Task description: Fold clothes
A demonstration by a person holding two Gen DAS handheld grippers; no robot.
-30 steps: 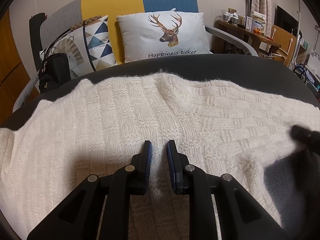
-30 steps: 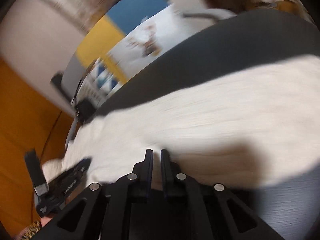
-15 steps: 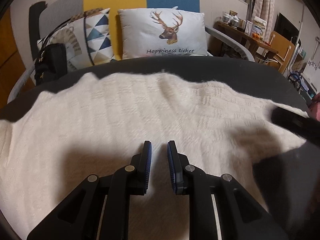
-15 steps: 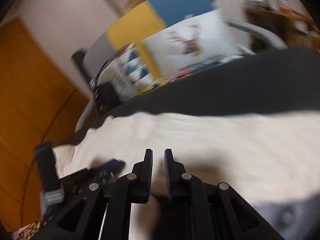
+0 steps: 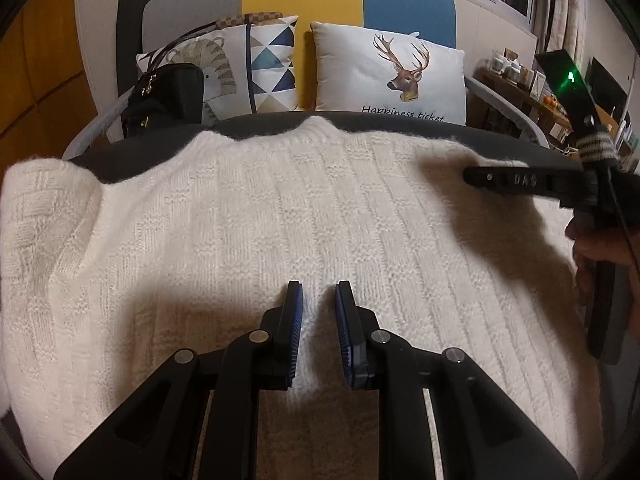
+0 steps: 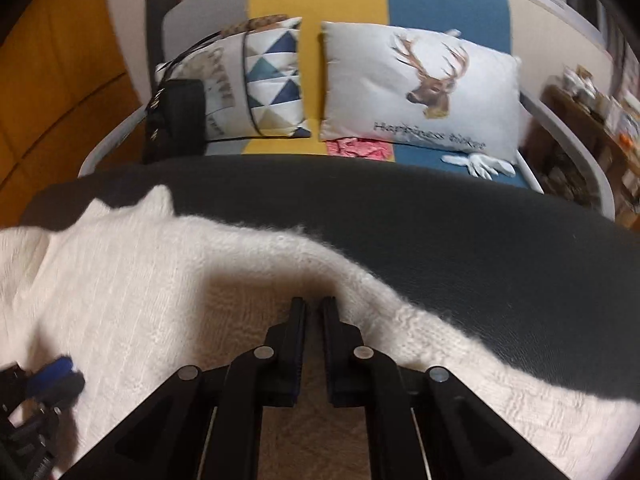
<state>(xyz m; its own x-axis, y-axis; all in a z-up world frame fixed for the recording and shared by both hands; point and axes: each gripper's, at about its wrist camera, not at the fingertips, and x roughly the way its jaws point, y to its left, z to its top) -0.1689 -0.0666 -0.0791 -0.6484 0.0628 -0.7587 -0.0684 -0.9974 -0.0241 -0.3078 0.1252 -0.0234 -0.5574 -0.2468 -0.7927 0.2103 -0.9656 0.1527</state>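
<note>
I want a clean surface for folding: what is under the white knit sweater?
The white knit sweater lies spread on a dark, smooth table, bare beyond its far edge. Whatever sits directly beneath the knit is covered and cannot be seen.

Reads "Happiness ticket" in black script under the stag print on the white deer cushion [image 5: 390, 74]; reads "DAS" embossed on the right tongs [image 5: 520, 180].

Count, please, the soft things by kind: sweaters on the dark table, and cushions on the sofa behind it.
White knitted sweater spread on the dark table: 1
Printed cushions, one with a deer, one with triangles: 2
Total: 3
</note>
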